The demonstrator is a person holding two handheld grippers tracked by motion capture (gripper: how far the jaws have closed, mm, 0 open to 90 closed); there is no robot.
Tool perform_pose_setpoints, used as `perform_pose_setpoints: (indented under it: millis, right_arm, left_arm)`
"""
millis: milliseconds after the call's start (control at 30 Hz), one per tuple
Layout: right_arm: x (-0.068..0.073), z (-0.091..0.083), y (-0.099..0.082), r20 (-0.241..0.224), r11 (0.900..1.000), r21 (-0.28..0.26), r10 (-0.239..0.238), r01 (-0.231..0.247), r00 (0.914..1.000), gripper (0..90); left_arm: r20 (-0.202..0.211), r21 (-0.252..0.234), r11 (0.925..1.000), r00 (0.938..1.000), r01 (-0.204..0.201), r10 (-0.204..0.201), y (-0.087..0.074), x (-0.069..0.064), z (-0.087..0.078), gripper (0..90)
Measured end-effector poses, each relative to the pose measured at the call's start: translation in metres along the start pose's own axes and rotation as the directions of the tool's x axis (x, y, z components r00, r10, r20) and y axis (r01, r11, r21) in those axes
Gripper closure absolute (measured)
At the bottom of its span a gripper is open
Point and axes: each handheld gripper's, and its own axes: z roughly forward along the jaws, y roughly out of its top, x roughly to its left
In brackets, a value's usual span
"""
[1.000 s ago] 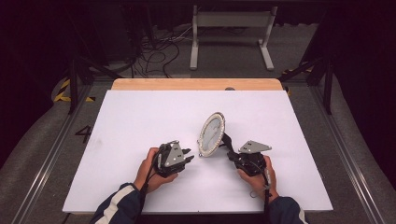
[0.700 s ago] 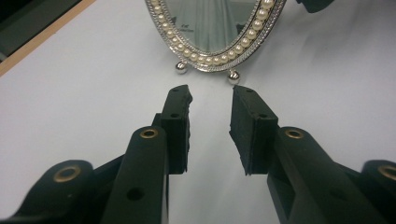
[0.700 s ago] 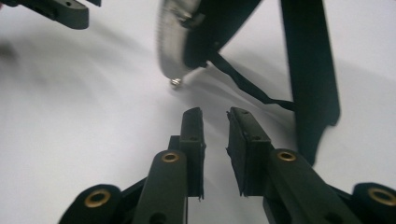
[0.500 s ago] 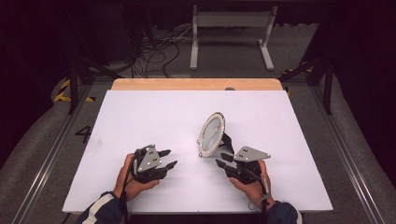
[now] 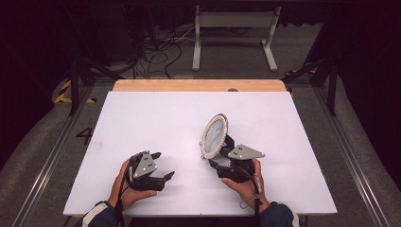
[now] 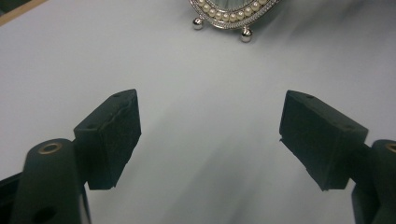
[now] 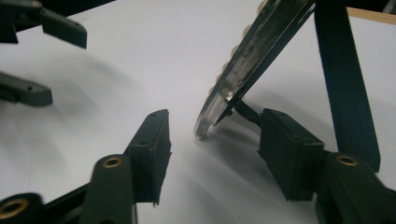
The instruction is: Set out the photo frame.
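the mirror [image 5: 214, 136] is seen propped upright just ahead of the right hand-held gripper [image 5: 218, 165], the nearer one; both hand-held grippers, jaws just opened, are spread and empty.

Overhead view; two close claw views

The right gripper [image 7: 212, 161] has just been opening; its two black jaws stand apart. The lower edge of the silver, pearl-rimmed oval mirror [image 7: 254, 56] sits between them, untouched, tilted on the white desk [image 7: 140, 56]. Its black rear prop stand [image 7: 345, 84] leans behind. The left gripper [image 7: 35, 60] shows at upper left.
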Motion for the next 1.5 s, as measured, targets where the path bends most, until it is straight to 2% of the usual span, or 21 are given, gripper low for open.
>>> perform_pose_setpoints:
  millis: [67,200,233,300,367,533,600,700,767,833,1033,1133,1333,1500]
  right_arm:
    - [-0.001,0.003,0.001,-0.003,0.9997,-0.007,0.022,-0.022,0.9998,41.9]
    - [-0.002,0.008,0.005,-0.004,0.9997,-0.015,0.018,-0.018,0.9998,41.0]
    - [-0.004,0.009,0.008,0.008,0.999,-0.026,0.036,-0.036,0.9993,41.2]
    - [-0.007,0.011,0.011,0.0,0.9972,-0.043,0.062,-0.062,0.9981,42.0]
    - [-0.008,0.012,0.012,0.007,0.9973,-0.045,0.059,-0.059,0.9982,42.1]
    - [-0.012,0.017,0.015,-0.001,0.9927,-0.067,0.101,-0.1,0.9949,47.8]
    - [-0.012,0.018,0.015,-0.002,0.9935,-0.06,0.097,-0.096,0.9953,49.8]
    - [-0.014,0.017,0.014,-0.009,0.9919,-0.079,0.099,-0.1,0.995,52.9]
    - [-0.012,0.016,0.014,-0.003,0.9937,-0.086,0.071,-0.071,0.9975,54.7]
    - [-0.011,0.016,0.013,0.007,0.9943,-0.087,0.063,-0.062,0.998,55.3]
    - [-0.017,0.011,0.009,-0.045,0.9933,-0.075,0.085,-0.088,0.9954,57.8]
    - [-0.017,0.008,0.008,-0.052,0.9938,-0.064,0.088,-0.091,0.9947,59.0]
    - [-0.024,-0.004,0.005,-0.091,0.9969,-0.04,0.065,-0.068,0.9937,68.8]
    - [-0.029,-0.015,0.003,-0.113,0.9986,-0.027,0.042,-0.045,0.9927,72.2]
  left_arm:
    - [-0.001,0.008,1.0,1.0,-0.002,0.002,0.0,-0.001,0.003,20.5]
    - [0.007,0.006,1.0,1.0,-0.001,0.001,0.002,-0.001,0.005,20.2]
    - [0.013,0.0,1.0,0.9999,-0.003,0.003,0.003,-0.001,0.004,19.5]
    - [0.005,0.006,0.9999,0.9999,-0.012,0.012,0.004,-0.001,0.003,19.5]
    - [0.003,0.002,0.9999,0.9999,-0.012,0.012,0.004,-0.001,0.001,19.5]
    - [-0.004,-0.002,0.9997,0.9997,0.024,-0.024,-0.001,0.004,-0.004,19.6]
    - [-0.003,-0.003,0.9998,0.9998,0.022,-0.022,0.0,0.004,-0.004,20.0]
    - [0.003,-0.009,0.9998,0.9999,0.016,-0.016,0.001,0.003,-0.006,20.7]
    - [0.002,-0.019,0.9996,0.9998,0.021,-0.021,0.002,0.004,-0.007,20.4]
    - [0.0,-0.019,0.9996,0.9998,0.022,-0.022,0.002,0.005,-0.007,19.6]
    - [0.003,-0.008,0.9999,0.9999,0.012,-0.012,0.002,0.007,-0.008,19.4]
    - [0.004,-0.011,0.9999,1.0,0.001,-0.001,0.003,0.006,-0.01,19.4]
    - [0.004,-0.016,0.9999,1.0,-0.002,0.002,0.004,0.007,-0.012,19.4]
    - [0.02,-0.018,0.9998,0.9998,0.006,-0.005,0.004,0.008,-0.012,19.4]
